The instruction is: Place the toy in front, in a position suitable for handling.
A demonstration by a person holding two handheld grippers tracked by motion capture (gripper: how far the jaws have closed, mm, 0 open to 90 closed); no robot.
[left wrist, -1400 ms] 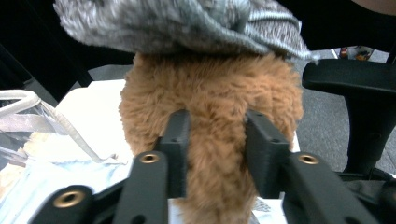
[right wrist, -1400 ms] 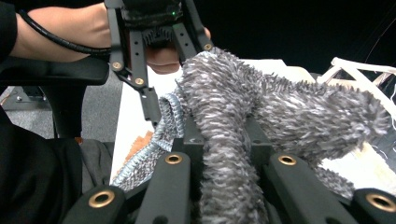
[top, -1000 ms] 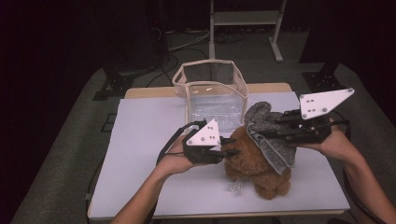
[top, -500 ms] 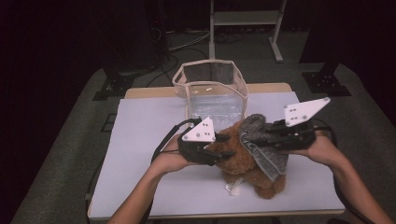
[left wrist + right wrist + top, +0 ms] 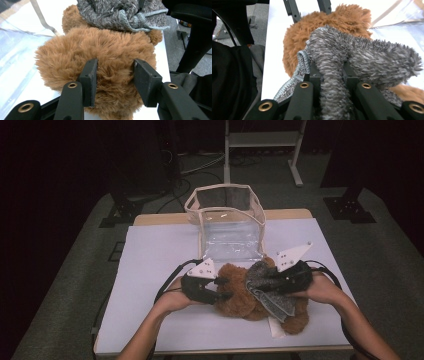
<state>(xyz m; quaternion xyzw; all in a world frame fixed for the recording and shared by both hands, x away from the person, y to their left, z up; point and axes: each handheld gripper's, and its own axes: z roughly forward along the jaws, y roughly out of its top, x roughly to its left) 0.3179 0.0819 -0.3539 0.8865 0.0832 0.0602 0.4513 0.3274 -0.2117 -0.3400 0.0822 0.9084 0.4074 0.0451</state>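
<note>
Left gripper view: we note the shaggy brown teddy bear (image 5: 100, 57) between the left gripper's (image 5: 113, 77) just-opened jaws; the right gripper (image 5: 332, 75) pinches a nubby grey knit garment (image 5: 362, 52).

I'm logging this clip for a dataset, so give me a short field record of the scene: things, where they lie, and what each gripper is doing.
surface: white table
toy: brown teddy bear lying on the table
garment: grey knitted garment draped over the bear
container: clear bag standing open behind the bear
left gripper: jaws just opened, bear's fur between them, pads not pressing
right gripper: jaws clamped on a fold of the garment
</note>
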